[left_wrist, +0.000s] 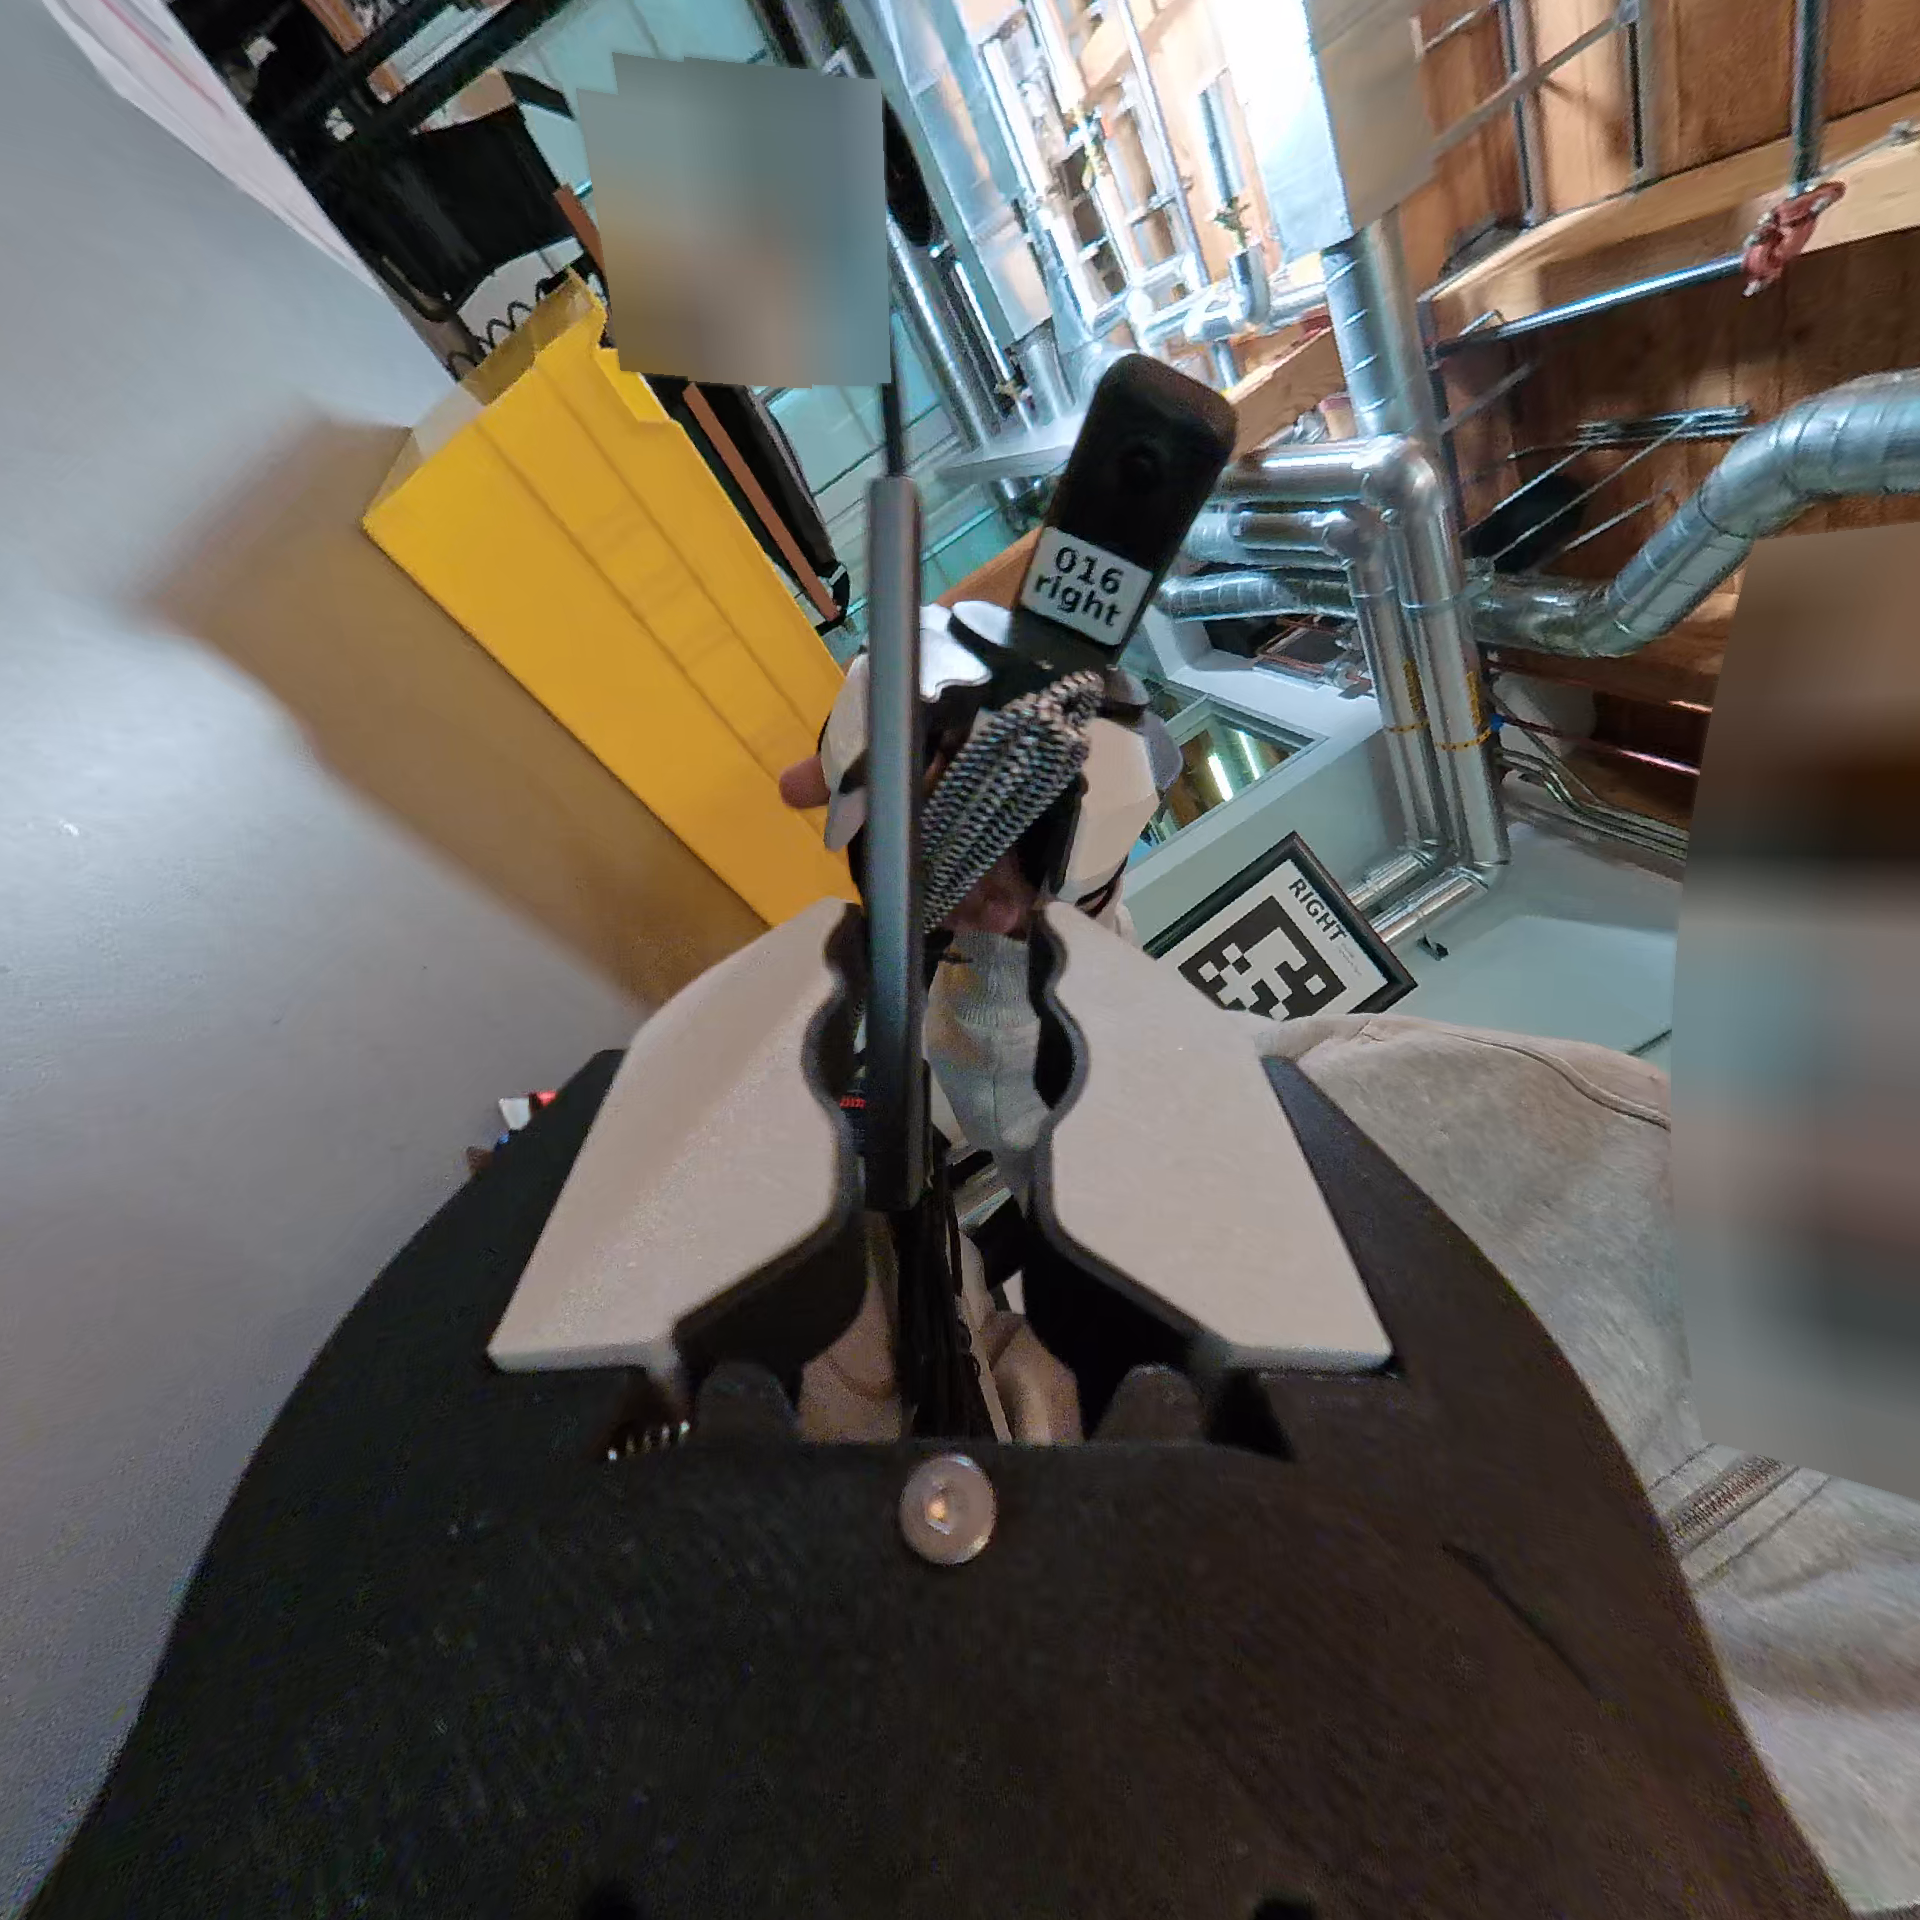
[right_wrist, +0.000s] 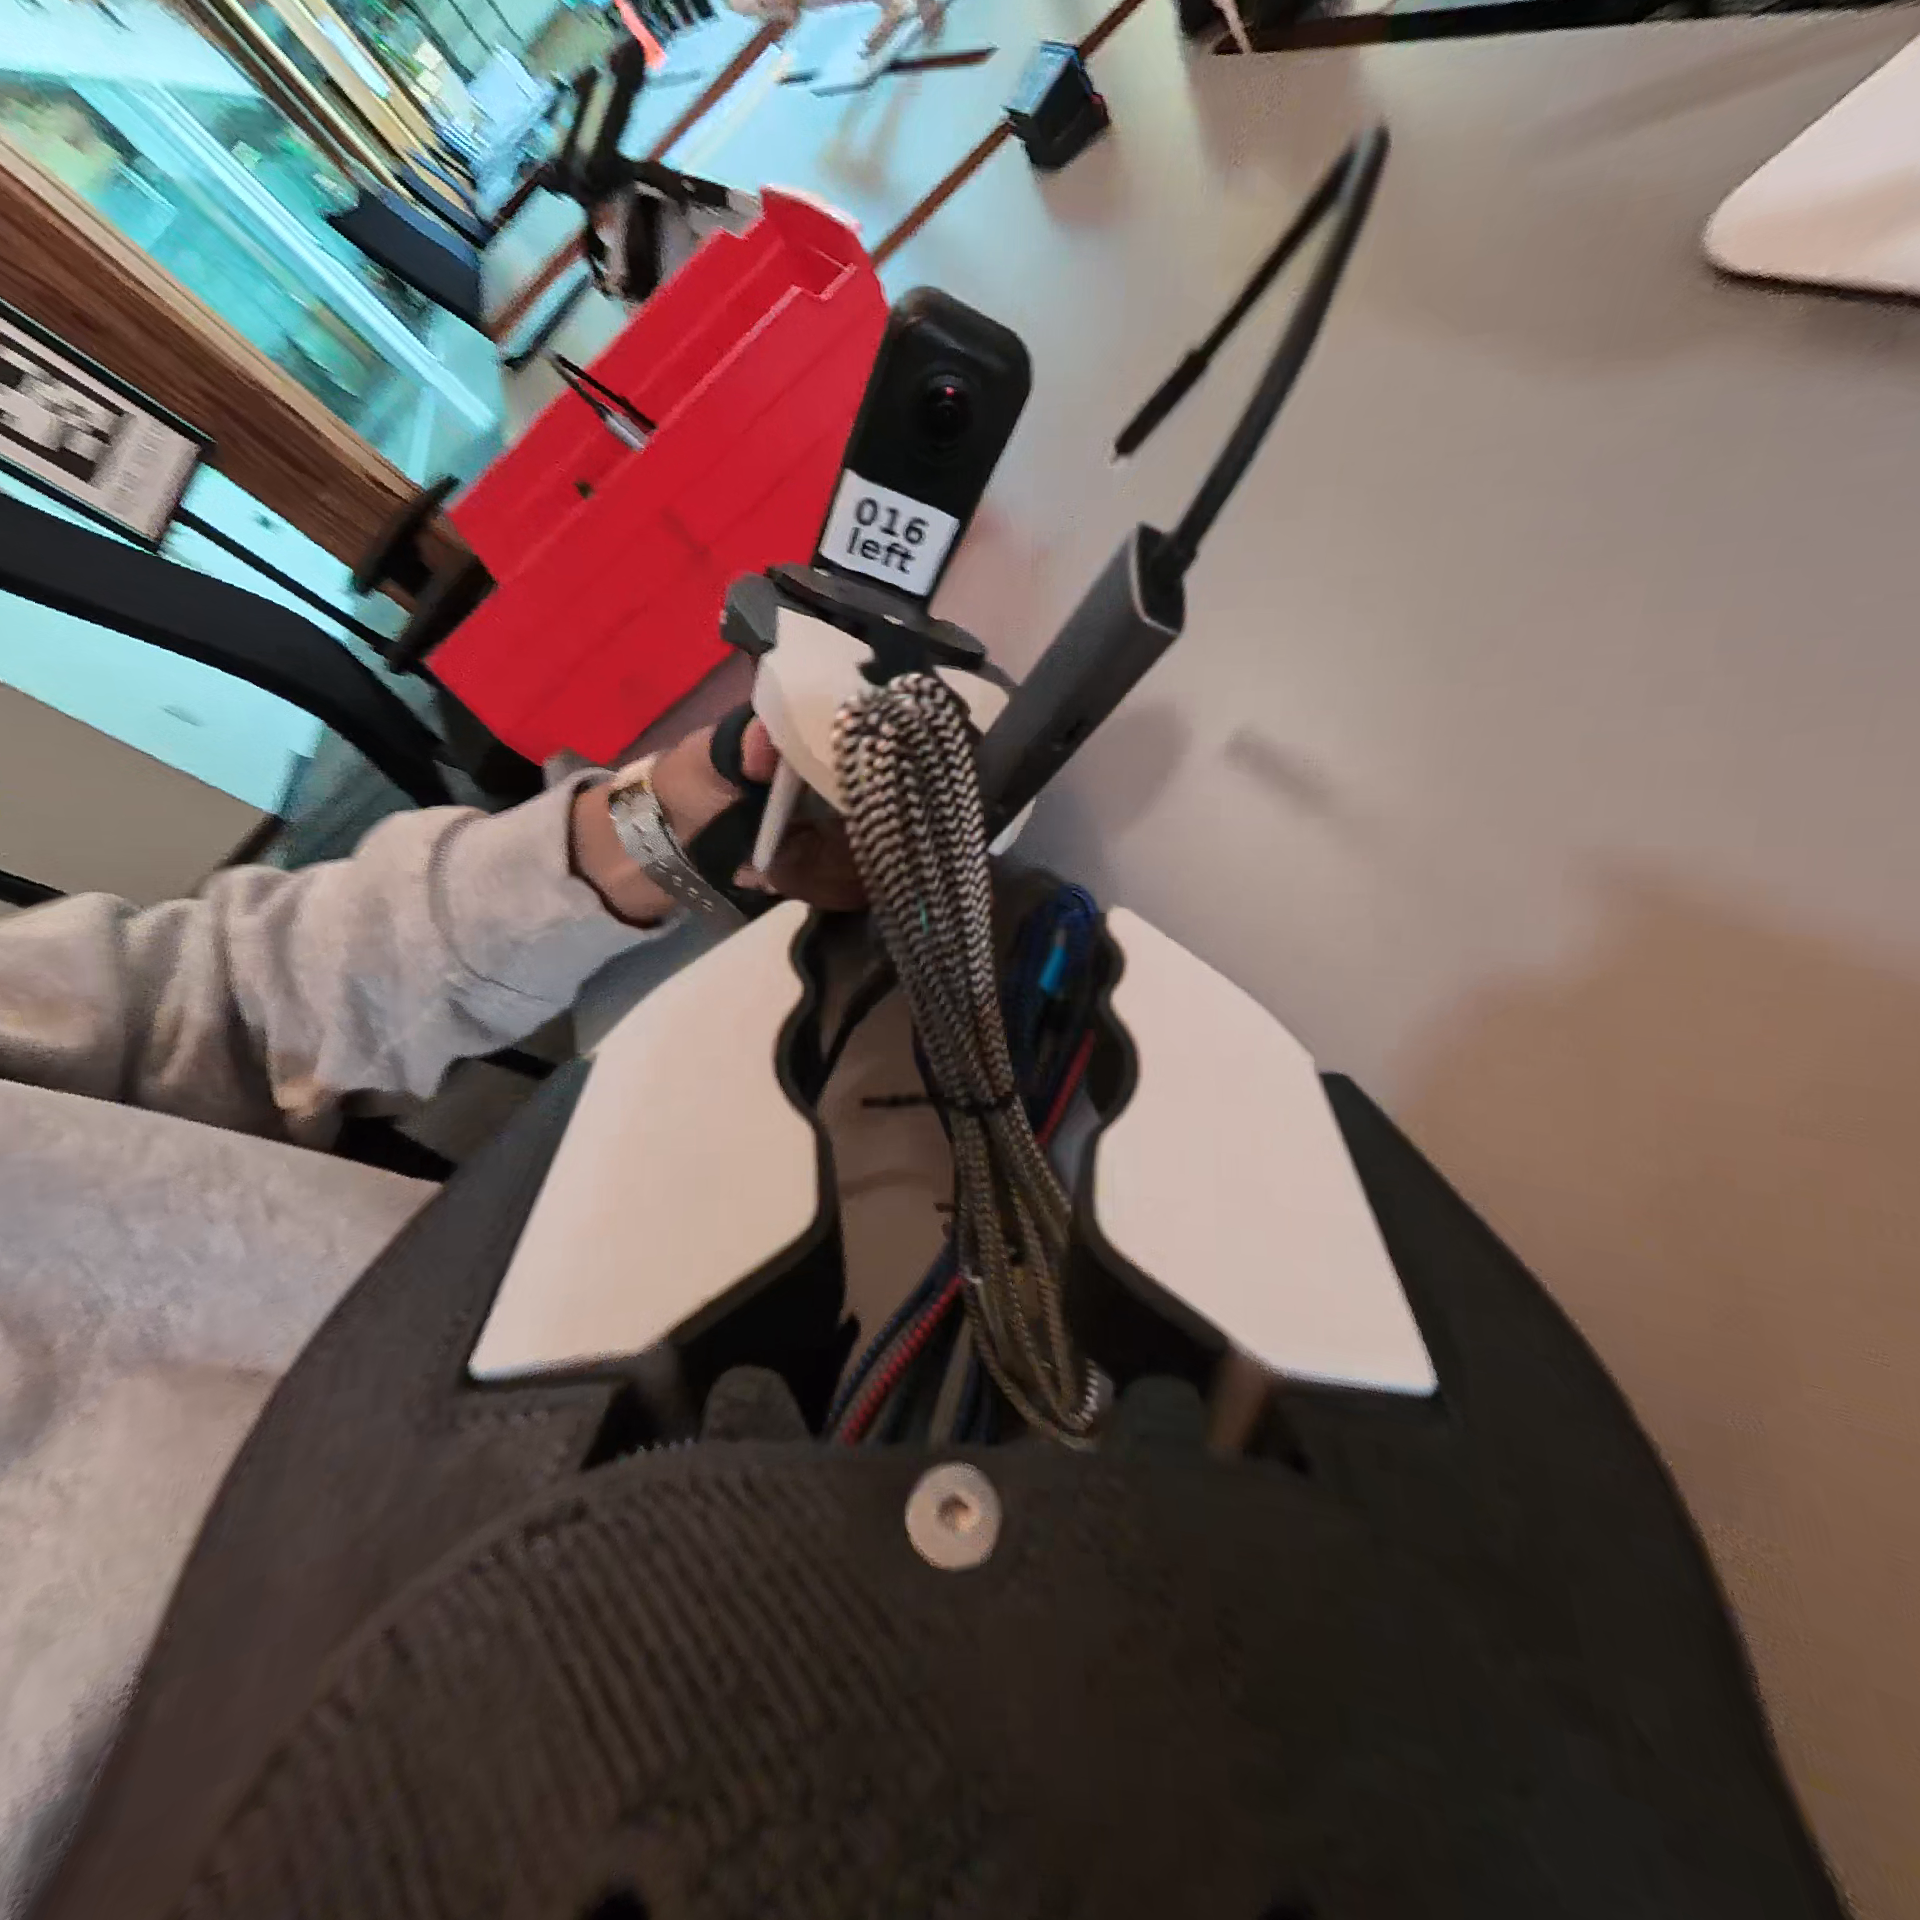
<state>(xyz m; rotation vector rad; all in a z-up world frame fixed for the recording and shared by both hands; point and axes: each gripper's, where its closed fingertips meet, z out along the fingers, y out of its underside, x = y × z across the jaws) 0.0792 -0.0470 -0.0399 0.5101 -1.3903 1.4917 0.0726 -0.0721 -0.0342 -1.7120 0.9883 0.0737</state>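
My left gripper is shut on a slim grey adapter bar that stands up between its jaws, against the left finger. The bar's thin black cable runs on upward. My right gripper is shut on a bundle of black-and-white braided cable, with blue and red cables beside it between the jaws. Each gripper faces the other at close range. The right gripper with the bundle shows in the left wrist view. The left gripper shows in the right wrist view, with the bar sticking out of it.
A yellow bin and a red bin stand on the grey table. A white object lies at the far right. A person's grey sleeve reaches in from the left. A framed black-and-white marker board stands behind. Both grippers' tips are close together, under 4 cm apart.
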